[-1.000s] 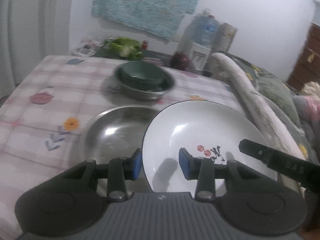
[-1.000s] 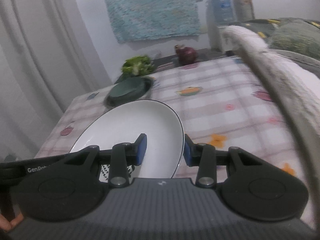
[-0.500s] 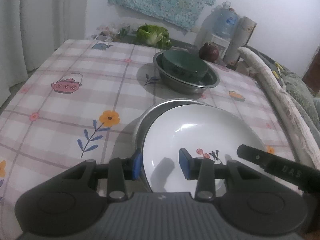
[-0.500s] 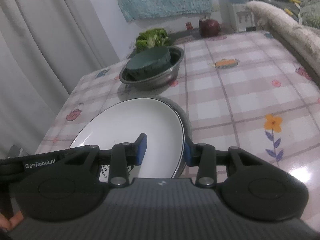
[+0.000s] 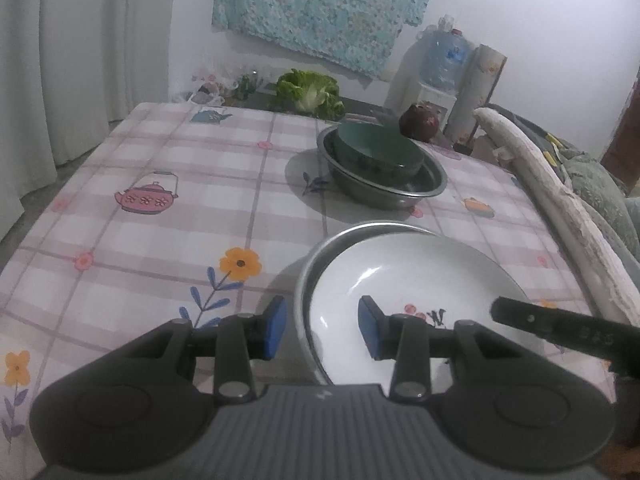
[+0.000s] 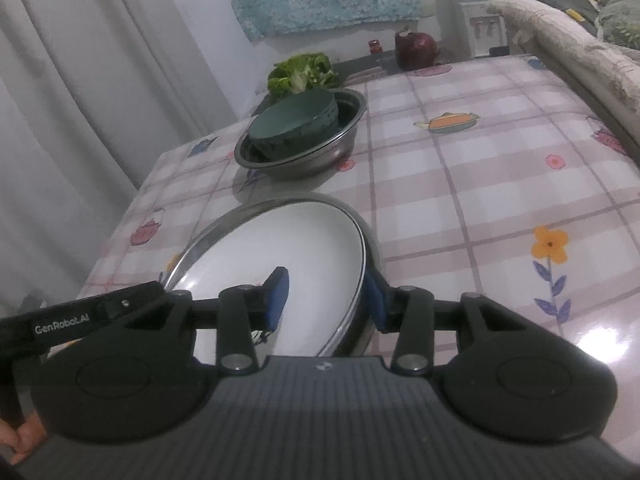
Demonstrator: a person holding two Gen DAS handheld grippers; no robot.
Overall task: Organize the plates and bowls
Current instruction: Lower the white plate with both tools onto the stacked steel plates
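The left gripper (image 5: 322, 328) is nearest, with its 2 blue pads spread apart on either side of the near left rim of the white plate (image 5: 412, 280); neither pad presses the rim. The right gripper (image 6: 326, 298) stands at the near right rim of the same plate (image 6: 280, 252), also parted, 1 pad over the white inside and 1 outside the rim; whether the outer pad touches the rim, I cannot tell. The plate has a small red and black drawing near its front and lies inside a shallow metal pan (image 5: 316, 256), whose rim shows around its left and far side. Both rest on the surface (image 5: 160, 240), covered with a checked cloth with flowers and teapots. Farther, a dark green bowl (image 5: 378, 148) sits upside down in a metal basin (image 5: 400, 196). At the far edge lie a green leafy vegetable (image 5: 310, 92) and a dark red round thing (image 5: 418, 124). A blue patterned cloth (image 5: 324, 4) hangs on the wall behind.
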